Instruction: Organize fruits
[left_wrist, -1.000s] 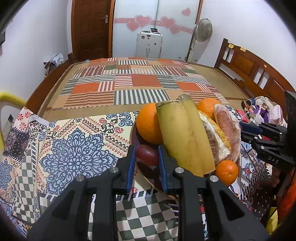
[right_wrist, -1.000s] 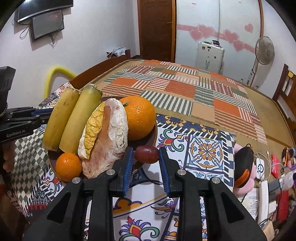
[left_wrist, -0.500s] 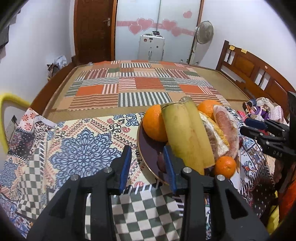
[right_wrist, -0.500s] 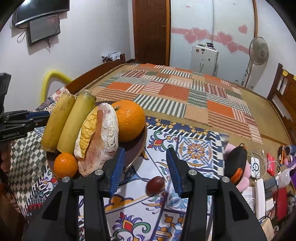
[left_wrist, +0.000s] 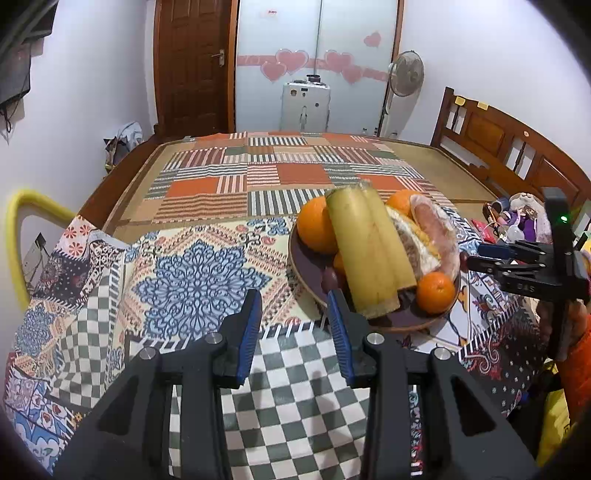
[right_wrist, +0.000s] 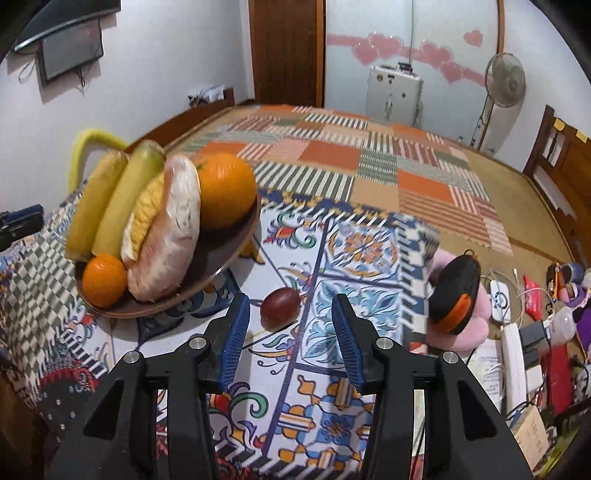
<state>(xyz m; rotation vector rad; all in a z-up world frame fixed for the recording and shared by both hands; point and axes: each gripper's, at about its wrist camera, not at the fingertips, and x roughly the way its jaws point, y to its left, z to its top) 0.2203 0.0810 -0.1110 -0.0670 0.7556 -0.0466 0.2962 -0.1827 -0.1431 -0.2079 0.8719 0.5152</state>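
Note:
A brown plate (left_wrist: 306, 266) (right_wrist: 225, 258) holds two yellow-green bananas (left_wrist: 365, 251), large oranges (left_wrist: 316, 229) (right_wrist: 227, 190), a small orange (left_wrist: 436, 291) (right_wrist: 103, 280), wrapped corn and sweet potato (right_wrist: 166, 236), and a dark red fruit (left_wrist: 328, 278) at its left rim. A second dark red fruit (right_wrist: 280, 308) lies on the tablecloth just right of the plate. My left gripper (left_wrist: 294, 325) is open and empty, in front of the plate. My right gripper (right_wrist: 290, 336) is open and empty, just behind the loose red fruit.
The patterned tablecloth (left_wrist: 184, 280) covers the table. A black and orange case on a pink cushion (right_wrist: 456, 299), cables and small clutter (right_wrist: 517, 325) lie at the table's right side. A bed with a patchwork cover (left_wrist: 277, 177) is behind.
Both grippers opened and drew back. The left one let its red fruit go on the plate; the right one dropped its red fruit onto the tablecloth beside the plate.

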